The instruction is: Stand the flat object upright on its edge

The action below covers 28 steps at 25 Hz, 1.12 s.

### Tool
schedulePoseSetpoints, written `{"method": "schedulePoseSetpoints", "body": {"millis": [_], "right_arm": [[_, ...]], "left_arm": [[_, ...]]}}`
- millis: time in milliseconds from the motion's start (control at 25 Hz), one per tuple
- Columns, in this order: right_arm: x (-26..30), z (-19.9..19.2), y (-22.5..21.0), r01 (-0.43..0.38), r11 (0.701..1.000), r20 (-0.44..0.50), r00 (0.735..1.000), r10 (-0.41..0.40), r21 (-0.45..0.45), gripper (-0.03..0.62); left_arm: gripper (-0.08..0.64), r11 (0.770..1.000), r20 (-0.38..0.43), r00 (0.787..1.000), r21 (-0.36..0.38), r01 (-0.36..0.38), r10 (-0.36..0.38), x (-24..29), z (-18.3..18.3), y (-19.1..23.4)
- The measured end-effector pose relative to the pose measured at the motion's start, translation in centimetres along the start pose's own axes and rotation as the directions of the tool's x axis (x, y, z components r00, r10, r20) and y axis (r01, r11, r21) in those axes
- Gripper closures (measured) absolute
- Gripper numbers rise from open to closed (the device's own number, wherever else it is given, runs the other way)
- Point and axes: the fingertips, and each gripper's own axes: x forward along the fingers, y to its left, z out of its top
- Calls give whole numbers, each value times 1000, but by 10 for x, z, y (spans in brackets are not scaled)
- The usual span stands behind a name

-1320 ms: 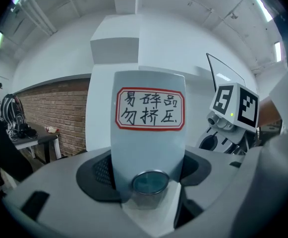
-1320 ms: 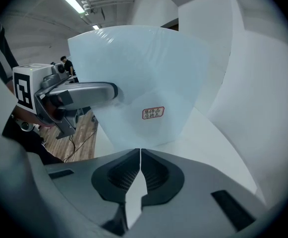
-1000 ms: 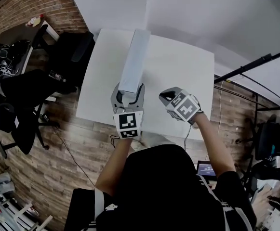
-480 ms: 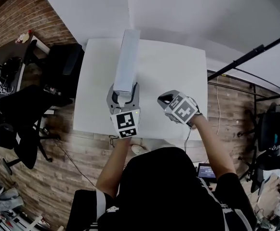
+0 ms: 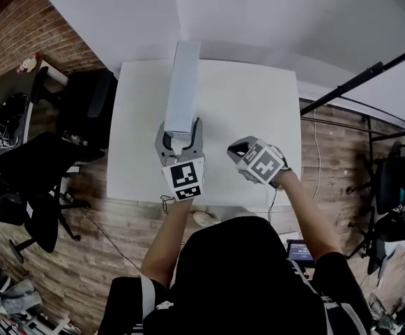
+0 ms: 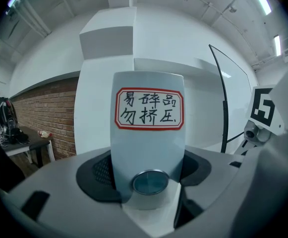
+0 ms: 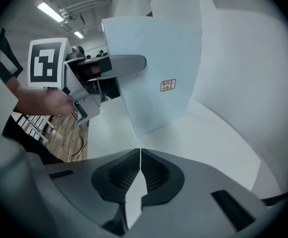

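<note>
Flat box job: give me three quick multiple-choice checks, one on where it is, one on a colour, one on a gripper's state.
1. Over the table, the flat box is: A lying loose; B clamped in the left gripper; C clamped by both grippers.
2. Its label's border is: A red; B green; C blue.
3. The right gripper is: A wide open; B shut on the box; C shut, empty.
Key: 1 B, the left gripper view shows jaws pressing its sides; 2 A, a red frame rings the writing; 3 C, its jaws meet with nothing between.
</note>
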Motion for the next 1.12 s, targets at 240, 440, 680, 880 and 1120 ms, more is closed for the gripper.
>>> {"method": "schedulePoseSetpoints", "body": {"millis": [240, 440, 680, 880, 1120], "right_arm": [[5, -3, -10, -6, 999, -3, 1000, 6, 33, 549], [9, -5, -22, -6, 999, -1, 1000, 6, 52, 551], [14, -11, -40, 2, 998, -10, 1000, -1, 57, 551], [16, -11, -50, 0, 998, -11, 1000, 1, 67, 551], [18, -14, -61, 0, 997, -19, 1000, 2, 84, 551]], "left_arm": [[262, 1000, 3, 1000, 16, 10, -10, 18, 4, -5], [262, 1000, 4, 1000, 16, 13, -13, 35, 7, -7], [262, 1000, 11, 1000, 22, 13, -14, 53, 10, -9], [262, 999, 19, 1000, 30, 13, -14, 67, 11, -13], [262, 1000, 29, 1000, 29, 10, -11, 83, 14, -14]]}}
